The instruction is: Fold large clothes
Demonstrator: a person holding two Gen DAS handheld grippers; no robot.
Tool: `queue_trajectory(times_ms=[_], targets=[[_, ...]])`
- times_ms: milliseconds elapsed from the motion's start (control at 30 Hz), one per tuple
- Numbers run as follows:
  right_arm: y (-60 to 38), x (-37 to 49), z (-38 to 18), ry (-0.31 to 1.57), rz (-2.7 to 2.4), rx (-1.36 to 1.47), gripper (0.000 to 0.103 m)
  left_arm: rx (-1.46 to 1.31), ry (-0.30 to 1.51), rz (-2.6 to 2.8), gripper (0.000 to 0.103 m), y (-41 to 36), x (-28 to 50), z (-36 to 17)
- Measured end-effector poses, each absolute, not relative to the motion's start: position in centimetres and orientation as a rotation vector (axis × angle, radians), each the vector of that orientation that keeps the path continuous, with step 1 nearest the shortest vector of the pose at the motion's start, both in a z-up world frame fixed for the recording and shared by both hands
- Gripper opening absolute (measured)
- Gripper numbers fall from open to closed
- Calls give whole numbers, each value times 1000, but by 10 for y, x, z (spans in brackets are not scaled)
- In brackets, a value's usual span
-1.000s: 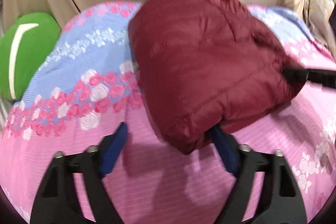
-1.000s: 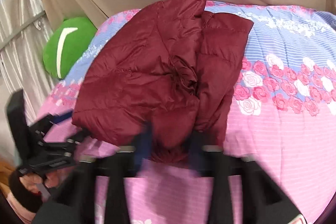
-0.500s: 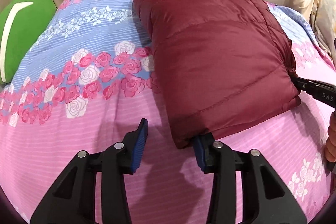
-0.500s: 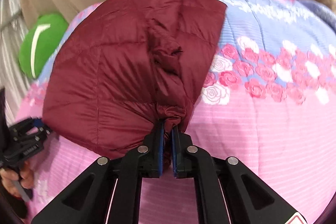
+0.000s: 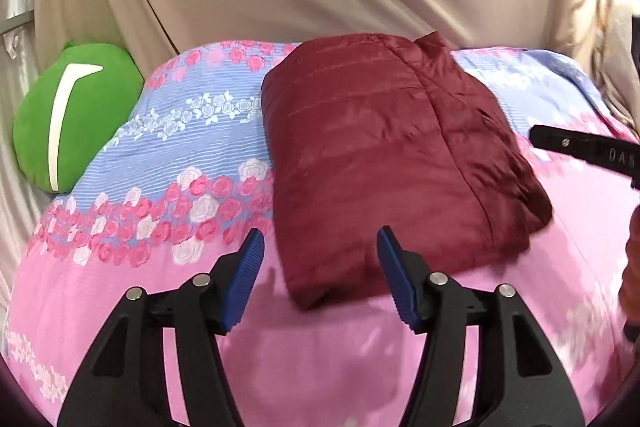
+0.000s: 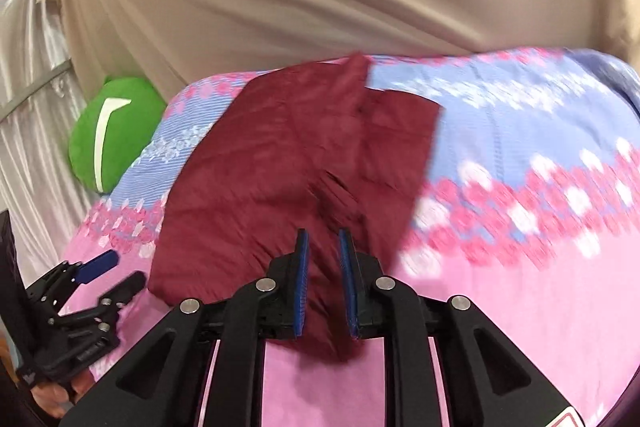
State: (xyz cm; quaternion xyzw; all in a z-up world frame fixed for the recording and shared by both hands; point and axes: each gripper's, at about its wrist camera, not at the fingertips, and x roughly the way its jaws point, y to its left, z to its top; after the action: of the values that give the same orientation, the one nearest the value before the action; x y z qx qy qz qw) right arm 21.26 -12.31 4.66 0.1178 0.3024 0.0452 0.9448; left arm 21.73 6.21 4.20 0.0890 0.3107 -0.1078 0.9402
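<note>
The maroon puffer jacket (image 5: 384,163) lies folded into a thick packet on the floral bedspread (image 5: 192,163), near its middle. It looks light, puffy and springy, with a slick shell, so it probably slips and re-inflates; the bunched near hem seems the surest hold. The left gripper (image 5: 320,267) has just been opening and stands wide, nothing pinched. The right gripper (image 6: 323,279) has just parted narrowly, pads off the cloth. A green plush cushion (image 5: 68,115) sits well aside; nothing obstructs.

Both wrist views look down, close over the bed (image 5: 168,147). Left view faces the jacket's (image 5: 380,155) left corner; right, its right side. Both share the jacket and green cushion (image 6: 112,131).
</note>
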Motion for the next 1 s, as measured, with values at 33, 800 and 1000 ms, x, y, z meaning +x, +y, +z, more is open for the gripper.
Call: queue_trajectory(times_ms=[33, 800, 1000], targets=[[-115, 226, 43, 633, 104, 226, 14, 174, 656, -207, 57, 55, 228, 38], [-106, 166, 10, 653, -107, 153, 47, 128, 641, -109, 90, 39, 195, 3], [-102, 124, -16, 664, -190, 88, 62, 151, 641, -106, 90, 27, 167, -11]])
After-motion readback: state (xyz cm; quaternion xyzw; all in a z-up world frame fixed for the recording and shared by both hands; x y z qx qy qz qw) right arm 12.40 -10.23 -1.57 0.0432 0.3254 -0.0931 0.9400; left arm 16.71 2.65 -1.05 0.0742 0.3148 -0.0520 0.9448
